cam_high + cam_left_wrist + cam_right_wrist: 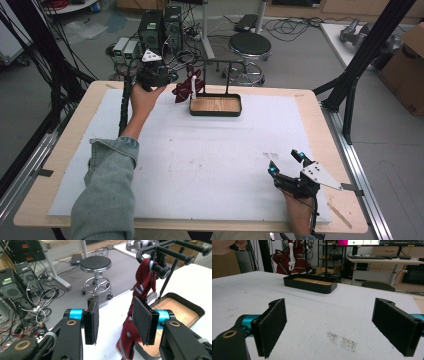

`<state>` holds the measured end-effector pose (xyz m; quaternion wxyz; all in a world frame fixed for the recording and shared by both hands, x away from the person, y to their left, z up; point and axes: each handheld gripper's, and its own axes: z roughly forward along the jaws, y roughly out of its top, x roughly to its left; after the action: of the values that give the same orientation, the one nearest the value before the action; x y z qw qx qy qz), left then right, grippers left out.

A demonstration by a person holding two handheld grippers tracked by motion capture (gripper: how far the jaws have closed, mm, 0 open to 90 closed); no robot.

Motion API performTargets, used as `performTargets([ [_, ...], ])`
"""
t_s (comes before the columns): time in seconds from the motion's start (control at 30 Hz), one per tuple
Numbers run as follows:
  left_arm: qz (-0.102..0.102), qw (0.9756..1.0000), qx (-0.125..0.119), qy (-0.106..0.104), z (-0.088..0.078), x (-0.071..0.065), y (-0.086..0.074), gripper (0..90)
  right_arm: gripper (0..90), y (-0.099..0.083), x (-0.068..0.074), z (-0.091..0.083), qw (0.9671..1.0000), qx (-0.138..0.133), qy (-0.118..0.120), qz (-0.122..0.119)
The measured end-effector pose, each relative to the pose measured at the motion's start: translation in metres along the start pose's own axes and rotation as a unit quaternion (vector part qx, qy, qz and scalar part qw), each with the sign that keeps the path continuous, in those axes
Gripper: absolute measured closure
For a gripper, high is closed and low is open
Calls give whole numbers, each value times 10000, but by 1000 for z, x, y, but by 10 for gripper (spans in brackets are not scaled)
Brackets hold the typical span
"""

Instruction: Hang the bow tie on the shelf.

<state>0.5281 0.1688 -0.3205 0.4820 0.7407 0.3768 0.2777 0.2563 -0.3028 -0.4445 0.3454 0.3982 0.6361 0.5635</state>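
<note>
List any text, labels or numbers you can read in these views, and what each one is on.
None can be read.
Cardboard box at the high view's right edge: dark print on its side, too small to read.
Monitor at the top of the right gripper view: bright coloured screen, content too blurred to read.
Computer towers on the floor: small coloured stickers, illegible.

The table is being viewed from above; the black tray is being seen closely from the left gripper view, distantly from the right.
</note>
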Motion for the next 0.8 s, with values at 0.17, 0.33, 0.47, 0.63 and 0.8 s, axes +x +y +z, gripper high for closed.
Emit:
performTargets([
  [0.17, -52, 9998, -187, 86, -22, 6, 0, 515, 115, 0, 0, 0, 10000, -8, -14, -12],
  [0.33, -67, 9992, -370, 144, -45, 9, 0, 468, 115, 0, 0, 0, 10000, -4, -26, -10],
  [0.47, -56, 9984, -519, 204, -63, 12, 1, 440, 115, 0, -1, 0, 10000, -4, -45, 8],
  [0.63, -3, 9972, -683, 313, -85, 13, 2, 405, 115, 0, -1, 0, 10000, -9, -58, -13],
  [0.8, 61, 9954, -859, 419, -107, 15, -2, 367, 115, 0, -1, 0, 10000, -1, -81, 23],
])
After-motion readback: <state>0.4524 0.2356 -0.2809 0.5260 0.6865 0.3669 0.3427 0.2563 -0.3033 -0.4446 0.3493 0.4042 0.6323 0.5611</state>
